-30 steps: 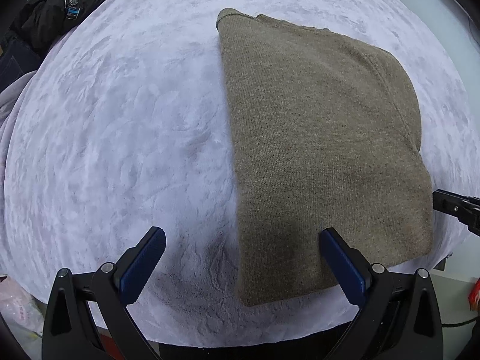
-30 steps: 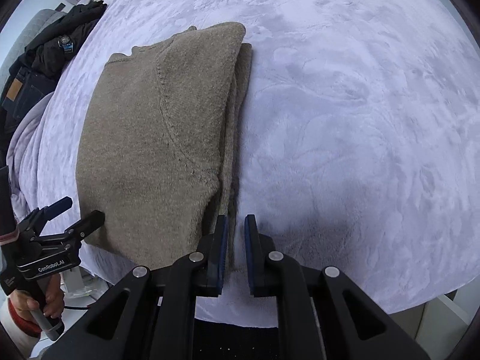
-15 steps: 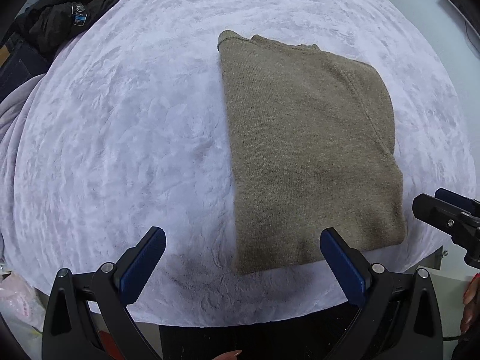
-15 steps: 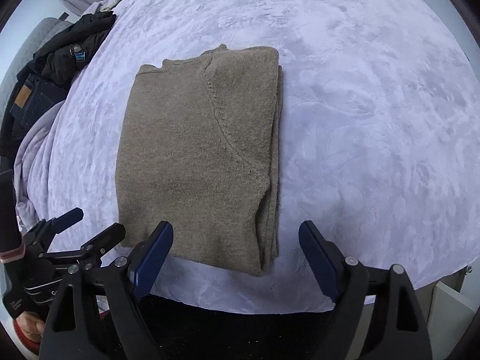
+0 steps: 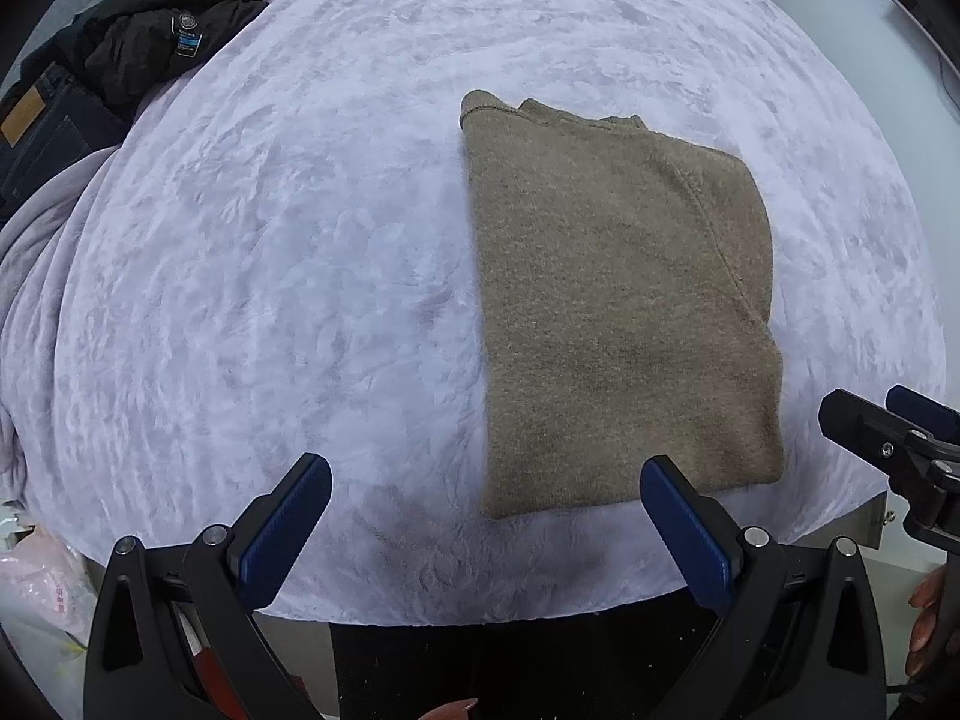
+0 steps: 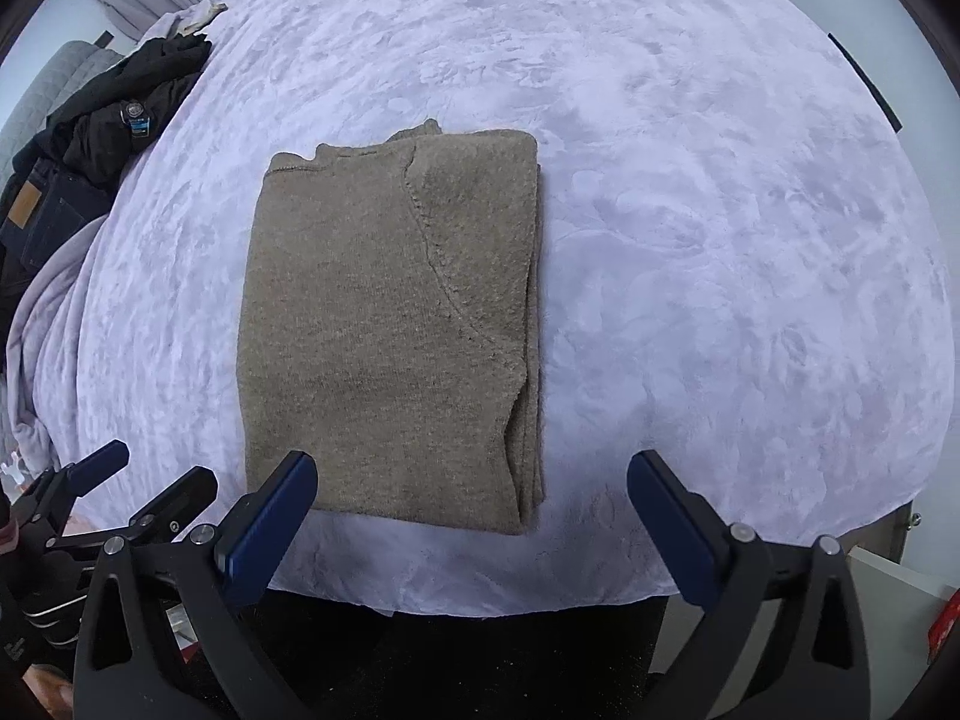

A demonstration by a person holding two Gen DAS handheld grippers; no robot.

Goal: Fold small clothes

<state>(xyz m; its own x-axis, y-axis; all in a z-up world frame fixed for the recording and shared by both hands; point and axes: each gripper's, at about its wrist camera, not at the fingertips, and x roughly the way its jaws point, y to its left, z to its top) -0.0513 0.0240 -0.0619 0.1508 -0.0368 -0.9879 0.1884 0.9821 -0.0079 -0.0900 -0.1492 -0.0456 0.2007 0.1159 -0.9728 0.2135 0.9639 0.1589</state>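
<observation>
Lying folded: fuzzy rectangular knit sweater (image 6: 390, 330)

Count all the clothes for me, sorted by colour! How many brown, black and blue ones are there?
Brown: 1, the folded sweater on the purple blanket.
Black: 1, the jacket at the far left edge.
Blue: 1, the jeans beside the jacket.
Total: 3

Folded sweater (image 6: 390, 330) on the blanket (image 6: 720, 240) near its front edge, clothes pile (image 6: 108, 132) far left
</observation>
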